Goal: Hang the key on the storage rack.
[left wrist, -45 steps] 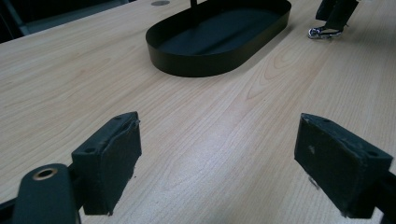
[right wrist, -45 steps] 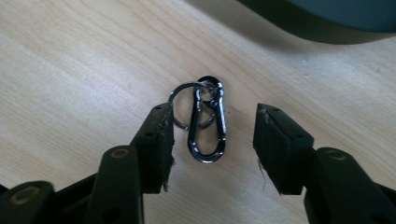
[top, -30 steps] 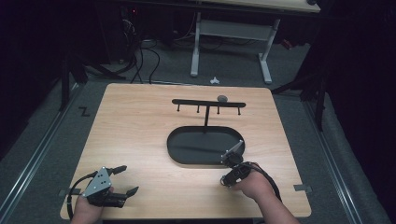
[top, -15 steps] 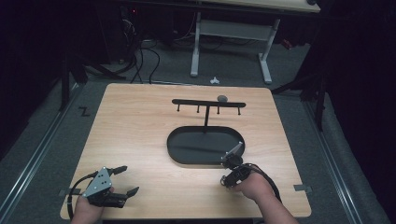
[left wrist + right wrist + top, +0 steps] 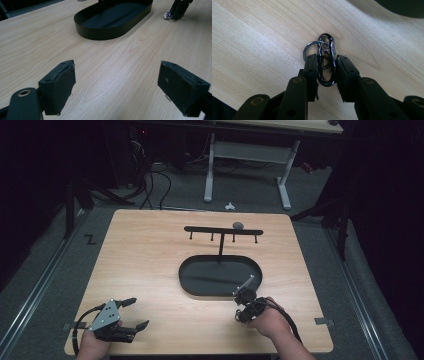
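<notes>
A dark metal carabiner (image 5: 327, 57) with a silver key ring (image 5: 310, 48) on it lies on the wooden table (image 5: 150, 255), just in front of the black oval tray (image 5: 186, 282). My right gripper (image 5: 326, 61) points down at it; its jaws have just been closing and both pads now press on the carabiner's sides. In the high view the right gripper (image 5: 243, 306) stands at the tray's front right corner. My left gripper (image 5: 137, 313) rests near the front left edge, open, with bare wood between its pads (image 5: 60, 82). From there the carabiner (image 5: 168, 16) shows far off under the right gripper (image 5: 179, 9).
A black stand rises from the tray, and its crossbar (image 5: 222, 230) carries several small hooks. A small grey object (image 5: 238, 225) sits on the bar. Beyond the table are a white table frame (image 5: 210, 175) and cables on the floor.
The right hand has shifted slightly down and toward the front edge beside the tray. The left hand and its gripper have stayed put.
</notes>
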